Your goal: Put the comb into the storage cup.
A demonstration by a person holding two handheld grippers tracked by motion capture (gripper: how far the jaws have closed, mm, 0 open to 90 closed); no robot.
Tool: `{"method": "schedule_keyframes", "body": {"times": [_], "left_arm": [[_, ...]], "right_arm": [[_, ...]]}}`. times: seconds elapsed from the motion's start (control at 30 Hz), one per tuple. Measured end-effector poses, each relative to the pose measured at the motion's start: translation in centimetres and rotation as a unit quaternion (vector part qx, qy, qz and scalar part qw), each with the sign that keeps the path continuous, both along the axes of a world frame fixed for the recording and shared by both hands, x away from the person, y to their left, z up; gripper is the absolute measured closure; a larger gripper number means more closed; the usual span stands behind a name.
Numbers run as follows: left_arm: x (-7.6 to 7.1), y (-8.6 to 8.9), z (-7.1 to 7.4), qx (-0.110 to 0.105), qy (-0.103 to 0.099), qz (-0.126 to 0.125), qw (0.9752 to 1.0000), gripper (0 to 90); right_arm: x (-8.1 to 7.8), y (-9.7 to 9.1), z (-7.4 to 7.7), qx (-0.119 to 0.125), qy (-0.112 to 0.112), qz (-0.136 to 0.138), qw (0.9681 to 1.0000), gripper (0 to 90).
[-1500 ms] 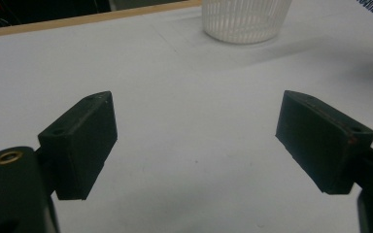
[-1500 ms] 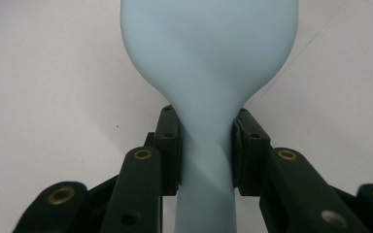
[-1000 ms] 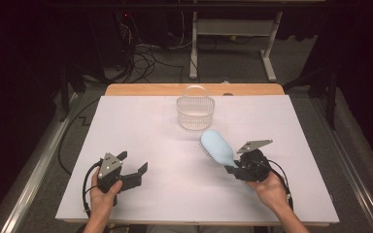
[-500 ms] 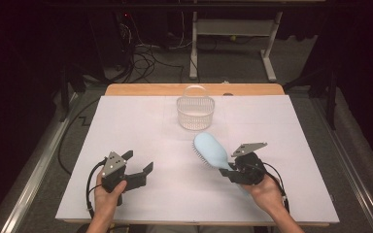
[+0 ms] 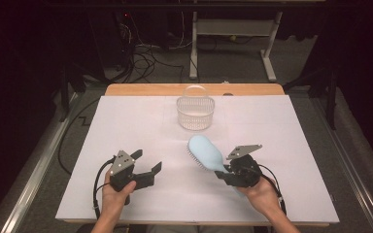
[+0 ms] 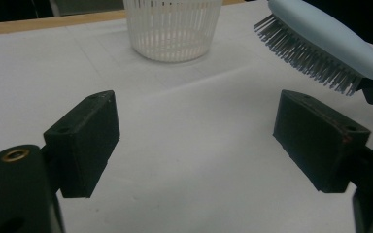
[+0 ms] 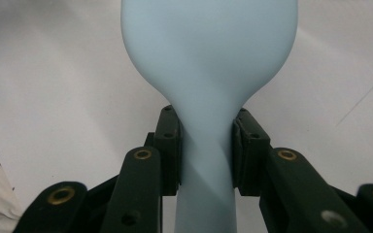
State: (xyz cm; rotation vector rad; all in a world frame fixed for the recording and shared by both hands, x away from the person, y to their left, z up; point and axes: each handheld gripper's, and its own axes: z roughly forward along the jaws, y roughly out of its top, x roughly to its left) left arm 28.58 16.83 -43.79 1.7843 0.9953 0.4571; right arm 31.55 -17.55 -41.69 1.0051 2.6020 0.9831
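A pale blue hairbrush (image 5: 205, 151) hangs over the white table, bristles facing left and down. My right gripper (image 5: 223, 172) is shut on its handle; in the right gripper view the two pads (image 7: 169, 145) press the neck of the brush (image 7: 209, 53) from both sides. My left gripper (image 5: 146, 161) stands open at the front left, nothing between its jaws, which have just been closing a little. In the left gripper view, the left gripper (image 6: 201, 131) faces the brush (image 6: 320, 39) at upper right, apart from it.
A white slatted basket (image 5: 194, 114) stands upright at the back middle of the table, also ahead in the left gripper view (image 6: 172, 29). White paper (image 5: 126, 121) covers the tabletop; a wooden edge (image 5: 141, 90) shows at the back. Dark floor and cables lie beyond.
My right gripper has carried the brush leftward toward the table's middle. My left gripper has shifted a little to the right.
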Motion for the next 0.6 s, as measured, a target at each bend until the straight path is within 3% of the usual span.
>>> {"method": "schedule_keyframes", "body": {"times": [0.6], "left_arm": [[0.7,-4.3,0.0,0.0,0.008,-0.058,0.9983,18.4]], "right_arm": [[-0.1,0.8,0.0,0.004,-0.005,0.009,0.9999,69.8]]}}
